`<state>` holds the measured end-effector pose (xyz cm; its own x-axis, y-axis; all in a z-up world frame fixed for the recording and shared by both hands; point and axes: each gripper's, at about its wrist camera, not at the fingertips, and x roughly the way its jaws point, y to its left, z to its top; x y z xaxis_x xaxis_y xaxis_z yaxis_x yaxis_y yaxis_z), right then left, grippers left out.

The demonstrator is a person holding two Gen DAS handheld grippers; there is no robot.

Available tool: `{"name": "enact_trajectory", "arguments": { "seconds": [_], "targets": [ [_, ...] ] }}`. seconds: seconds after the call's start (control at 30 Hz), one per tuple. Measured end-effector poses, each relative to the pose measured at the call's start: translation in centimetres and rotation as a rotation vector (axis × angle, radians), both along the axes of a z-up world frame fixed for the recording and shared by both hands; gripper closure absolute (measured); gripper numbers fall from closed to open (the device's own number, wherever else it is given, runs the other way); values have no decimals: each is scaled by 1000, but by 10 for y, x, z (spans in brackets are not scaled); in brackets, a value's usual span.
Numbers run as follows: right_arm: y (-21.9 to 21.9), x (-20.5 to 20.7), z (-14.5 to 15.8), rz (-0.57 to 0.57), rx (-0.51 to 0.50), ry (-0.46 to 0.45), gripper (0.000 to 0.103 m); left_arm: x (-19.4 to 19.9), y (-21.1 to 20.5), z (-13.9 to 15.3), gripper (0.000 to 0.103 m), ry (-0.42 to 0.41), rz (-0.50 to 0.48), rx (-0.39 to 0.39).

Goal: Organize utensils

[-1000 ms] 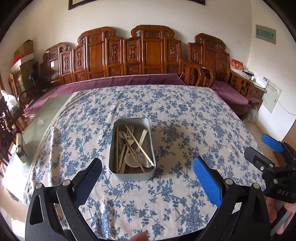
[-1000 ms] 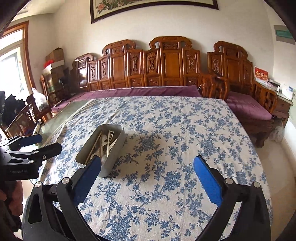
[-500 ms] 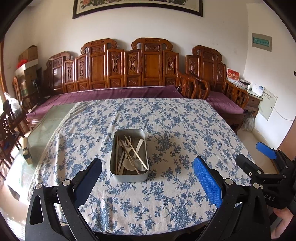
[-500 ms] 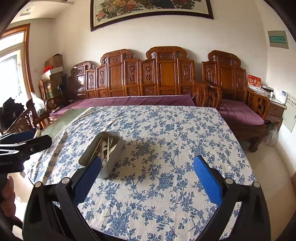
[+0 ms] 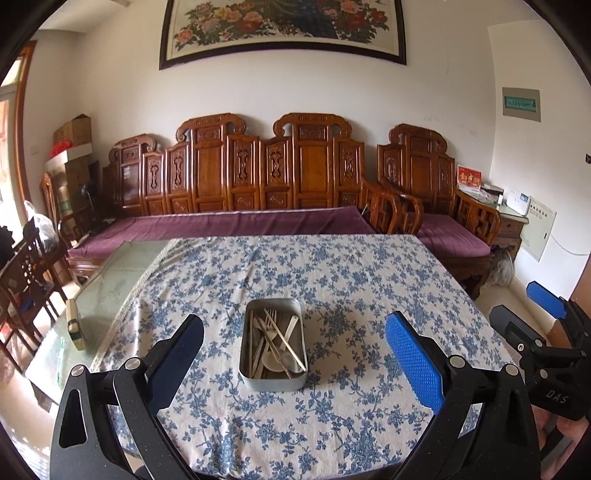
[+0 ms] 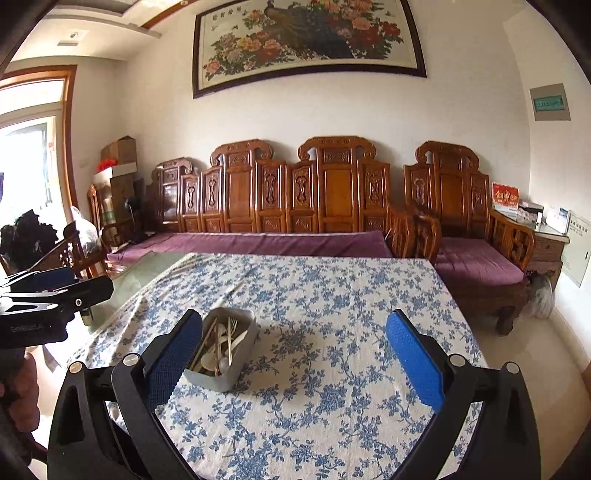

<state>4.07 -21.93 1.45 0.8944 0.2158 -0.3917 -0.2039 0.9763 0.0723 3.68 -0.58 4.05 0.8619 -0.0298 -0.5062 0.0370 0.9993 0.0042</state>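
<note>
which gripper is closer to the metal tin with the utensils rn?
Left, by a small margin. The left gripper is open and lined up straight behind the metal tin. The right gripper, also open, sits off to the tin's right, and neither touches it.

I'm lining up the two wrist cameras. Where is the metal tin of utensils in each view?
Left wrist: metal tin sits at lower centre, between the open fingers.
Right wrist: metal tin sits at lower left, beside the left finger.
Shared landmark: the peony painting on the back wall.

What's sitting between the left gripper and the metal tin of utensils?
Nothing: only bare floral tablecloth separates the open left gripper from the metal tin, seen in the left wrist view.
</note>
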Motion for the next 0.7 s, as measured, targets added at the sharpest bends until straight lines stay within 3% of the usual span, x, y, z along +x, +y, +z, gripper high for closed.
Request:
{"name": "enact_trajectory", "arguments": {
  "seconds": [0.33,0.7],
  "targets": [
    [1,-19,27,-2,9,-79,3,-22,3,21,8,-80,11,-2],
    [1,-20,28,-7,6,-76,3,-28,3,21,8,-98,15,7]
  ]
}}
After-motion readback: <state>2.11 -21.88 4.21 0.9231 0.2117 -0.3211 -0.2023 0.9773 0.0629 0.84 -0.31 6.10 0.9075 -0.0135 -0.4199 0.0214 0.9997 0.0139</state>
